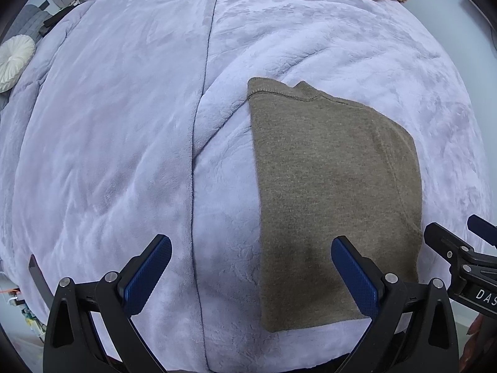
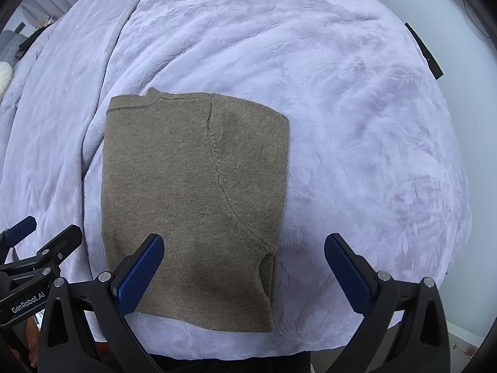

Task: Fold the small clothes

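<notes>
Left wrist view: left gripper spread wide, empty; folded brown garment flat on lilac blanket, ahead, beyond right finger.

Right wrist view: right gripper wide, empty; garment ahead, beyond left finger.

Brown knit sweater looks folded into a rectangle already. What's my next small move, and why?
Probably lower both onto the near hem for a final fold away from you. The brown knit sweater lies flat on the lilac plush blanket, and the left hand-held gripper and right hand-held gripper are open, holding nothing.
</notes>
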A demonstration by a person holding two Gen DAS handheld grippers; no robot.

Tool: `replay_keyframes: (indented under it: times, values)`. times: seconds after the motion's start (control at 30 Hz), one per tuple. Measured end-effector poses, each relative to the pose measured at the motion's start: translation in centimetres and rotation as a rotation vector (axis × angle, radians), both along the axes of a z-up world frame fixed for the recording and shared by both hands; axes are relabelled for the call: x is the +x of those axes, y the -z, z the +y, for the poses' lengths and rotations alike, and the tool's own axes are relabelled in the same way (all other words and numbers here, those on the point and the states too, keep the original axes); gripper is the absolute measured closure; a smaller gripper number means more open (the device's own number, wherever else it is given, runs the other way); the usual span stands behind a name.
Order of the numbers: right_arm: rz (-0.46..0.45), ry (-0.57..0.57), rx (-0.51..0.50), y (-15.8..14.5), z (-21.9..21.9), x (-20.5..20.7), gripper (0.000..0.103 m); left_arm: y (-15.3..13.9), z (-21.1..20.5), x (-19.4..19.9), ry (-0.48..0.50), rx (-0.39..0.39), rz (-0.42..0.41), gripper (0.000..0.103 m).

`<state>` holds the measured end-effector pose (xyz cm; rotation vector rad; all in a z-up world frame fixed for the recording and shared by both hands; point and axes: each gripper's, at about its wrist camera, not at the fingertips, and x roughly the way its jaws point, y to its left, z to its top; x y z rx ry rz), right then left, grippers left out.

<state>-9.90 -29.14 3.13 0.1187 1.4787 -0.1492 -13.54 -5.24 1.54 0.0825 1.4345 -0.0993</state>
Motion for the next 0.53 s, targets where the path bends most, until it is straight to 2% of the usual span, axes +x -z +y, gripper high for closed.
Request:
replay_keyframes:
  times: [0.53]
  values:
    - [0.008, 0.002, 0.0, 0.44, -0.34, 0.31, 0.0, 0.29, 0.65, 0.28, -0.014, -0.006, 0.006, 0.0]
